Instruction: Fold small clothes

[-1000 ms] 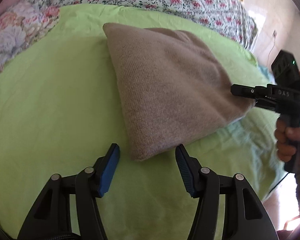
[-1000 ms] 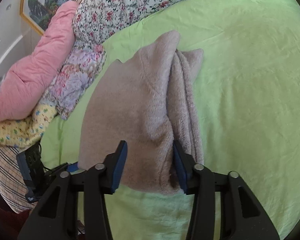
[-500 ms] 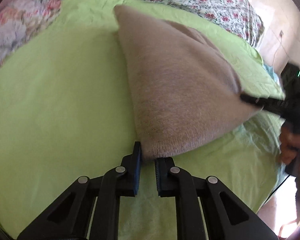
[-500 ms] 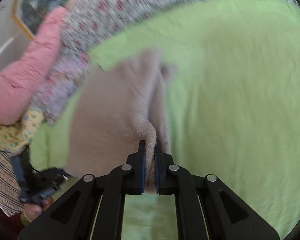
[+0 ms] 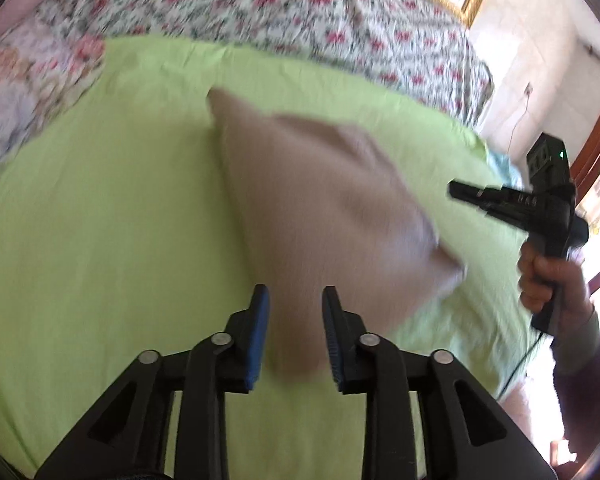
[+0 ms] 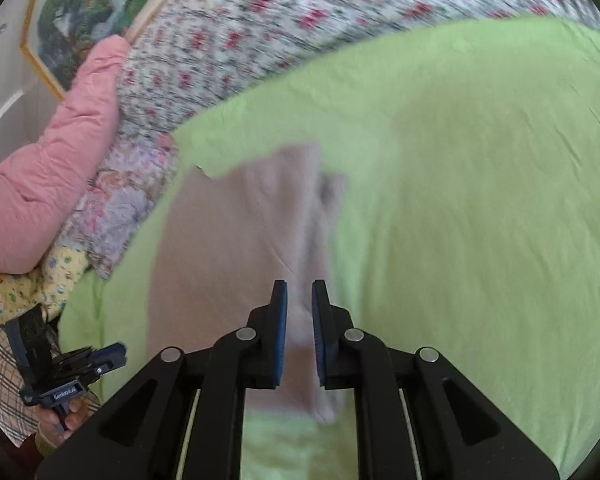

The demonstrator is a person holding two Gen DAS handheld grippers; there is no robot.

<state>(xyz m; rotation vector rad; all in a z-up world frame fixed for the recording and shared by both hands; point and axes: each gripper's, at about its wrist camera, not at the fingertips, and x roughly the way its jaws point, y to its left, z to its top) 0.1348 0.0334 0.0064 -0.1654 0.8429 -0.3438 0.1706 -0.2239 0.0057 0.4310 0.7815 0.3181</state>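
Left wrist view
Left tool [image 5: 292, 312]: blue-padded fingers spread, and the near corner of the folded beige knitted garment [image 5: 320, 208] sits in the gap between them; blur hides whether the pads touch it.
Garment position: lying on the lime-green bed sheet [image 5: 100, 220], stretching forward and to the right of the tool.
Right tool [image 5: 456, 191]: off to the right, raised, apart from the cloth; whether it is spread or pressed together cannot be told here.
Right hand [image 5: 548, 280]: wrapped round the black handle.
Beyond: floral bedspread [image 5: 300, 12] ahead.

Right wrist view
Right tool [image 6: 299, 312]: fingers narrowly apart, beige cloth [image 6: 236, 248] showing in the slot, nothing pinched.
Garment position: straight ahead and to the left on the sheet [image 6: 480, 200].
Left tool [image 6: 104, 354]: far left, low.
Pink quilted blanket [image 6: 52, 176]: left, ahead.
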